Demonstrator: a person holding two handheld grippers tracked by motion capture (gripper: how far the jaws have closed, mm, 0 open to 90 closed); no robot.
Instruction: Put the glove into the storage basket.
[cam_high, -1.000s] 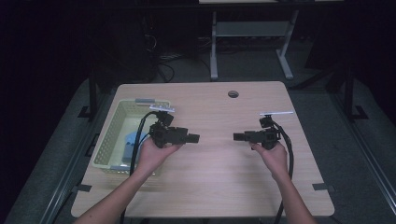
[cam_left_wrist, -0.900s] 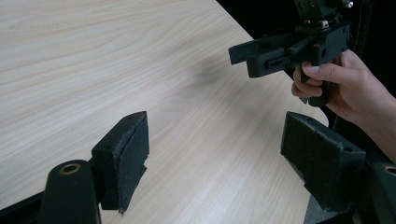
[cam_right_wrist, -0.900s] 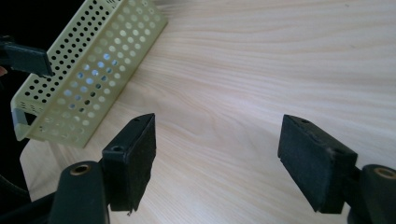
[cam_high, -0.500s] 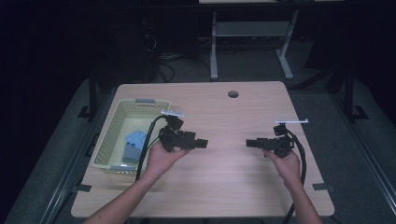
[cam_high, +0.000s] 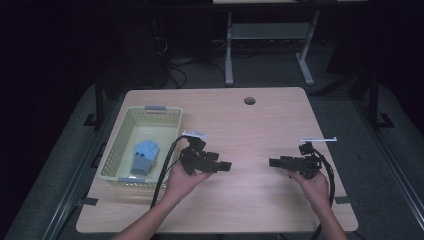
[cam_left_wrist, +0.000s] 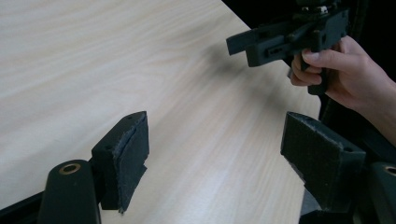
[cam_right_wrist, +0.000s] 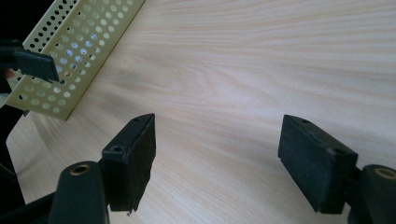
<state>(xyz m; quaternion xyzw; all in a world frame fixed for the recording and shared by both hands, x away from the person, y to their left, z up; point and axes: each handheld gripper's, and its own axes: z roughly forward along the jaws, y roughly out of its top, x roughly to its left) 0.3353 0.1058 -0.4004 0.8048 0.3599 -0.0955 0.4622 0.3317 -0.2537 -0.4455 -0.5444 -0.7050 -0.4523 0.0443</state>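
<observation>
Jaws wide apart and empty on both tools: left gripper (cam_high: 226, 166) and right gripper (cam_high: 274, 162) face each other, well apart, above the bare wooden tabletop (cam_high: 250, 130). Farther left, a blue object (cam_high: 144, 155) lies inside the pale yellow basket (cam_high: 118, 145).

Blue thing (cam_high: 142, 155) in the basket (cam_high: 114, 148): too small and dim in the high view to identify, possibly folded cloth or a block. Its lower end sits behind the basket's near wall. Left gripper (cam_high: 226, 166) body is partly covered by the hand (cam_high: 182, 181) in the high view. In the left gripper view, the right gripper (cam_left_wrist: 243, 45) is cut off by the top edge. In the right gripper view, the basket is cropped at the top and left edges; the dark piece at the left edge is cut off, can't tell what it is. Both forearms run off the bottom of the high view.
</observation>
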